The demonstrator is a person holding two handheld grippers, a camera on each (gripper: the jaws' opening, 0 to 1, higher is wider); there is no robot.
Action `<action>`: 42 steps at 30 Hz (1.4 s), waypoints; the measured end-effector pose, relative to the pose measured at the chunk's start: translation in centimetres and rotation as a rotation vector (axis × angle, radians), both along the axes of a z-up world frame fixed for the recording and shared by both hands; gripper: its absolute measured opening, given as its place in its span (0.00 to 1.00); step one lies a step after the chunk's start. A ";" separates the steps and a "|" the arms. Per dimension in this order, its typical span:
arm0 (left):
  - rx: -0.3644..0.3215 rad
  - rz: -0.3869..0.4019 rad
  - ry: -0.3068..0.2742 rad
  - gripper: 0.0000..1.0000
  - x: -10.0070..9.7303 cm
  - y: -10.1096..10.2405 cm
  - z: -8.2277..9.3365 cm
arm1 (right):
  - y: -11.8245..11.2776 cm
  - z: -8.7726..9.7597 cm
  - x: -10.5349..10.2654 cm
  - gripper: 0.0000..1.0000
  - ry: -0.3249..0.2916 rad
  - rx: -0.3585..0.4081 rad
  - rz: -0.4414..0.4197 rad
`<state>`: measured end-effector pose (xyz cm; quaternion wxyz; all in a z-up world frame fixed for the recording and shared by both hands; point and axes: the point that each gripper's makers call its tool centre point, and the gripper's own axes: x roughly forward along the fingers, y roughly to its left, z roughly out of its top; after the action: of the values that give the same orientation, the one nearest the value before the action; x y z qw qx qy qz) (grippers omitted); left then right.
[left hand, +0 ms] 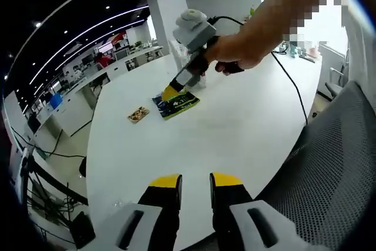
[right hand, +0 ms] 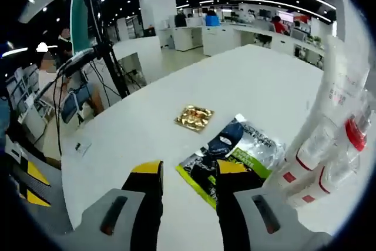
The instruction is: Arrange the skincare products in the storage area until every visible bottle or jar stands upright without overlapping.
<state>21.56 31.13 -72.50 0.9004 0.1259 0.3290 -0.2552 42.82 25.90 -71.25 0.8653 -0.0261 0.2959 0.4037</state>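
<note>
— Bottles (right hand: 329,145), clear plastic with red caps and red labels, are standing bunched at the right of the right gripper view, just beside the green-and-black sachet (right hand: 235,154). How are you judging they will handle?

— Light and thin-walled, I'd guess, so smooth and likely to slip or tip if nudged. I'd be taking each by the body below the cap, squeezing gently.

— What are the jaws doing?

— The right gripper (right hand: 189,177) is hovering over the sachet's near edge, jaws parted and holding nothing. The left gripper (left hand: 195,185) is hanging back over the worktop (left hand: 247,121), its jaws a little apart and empty too.

— Room to move?

— Plenty. The white worktop is lying bare around the sachet and the small gold packet (right hand: 194,117) near it. The near rim is curving just under the left gripper, with a mesh chair (left hand: 335,157) beside it, so I'd be keeping things away from that edge.
</note>
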 end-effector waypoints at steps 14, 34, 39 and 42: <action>-0.159 -0.062 0.154 0.09 5.0 5.4 2.0 | -4.5 6.2 -16.3 0.53 -0.011 0.109 -0.003; 0.365 -0.318 0.403 0.56 4.2 15.2 -5.8 | -9.6 2.2 -20.8 0.43 -0.091 -0.168 -0.095; 0.405 -0.302 0.407 0.56 4.7 16.4 -6.2 | -9.7 3.3 -20.2 0.41 -0.147 -0.121 -0.121; 0.421 -0.342 0.434 0.56 4.5 16.5 -6.8 | -9.4 3.2 -20.5 0.40 -0.153 -0.135 -0.097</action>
<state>26.09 47.63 -79.35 0.7078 0.3049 0.5325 -0.3500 22.30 16.50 -68.05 0.9002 -0.1006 0.2564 0.3373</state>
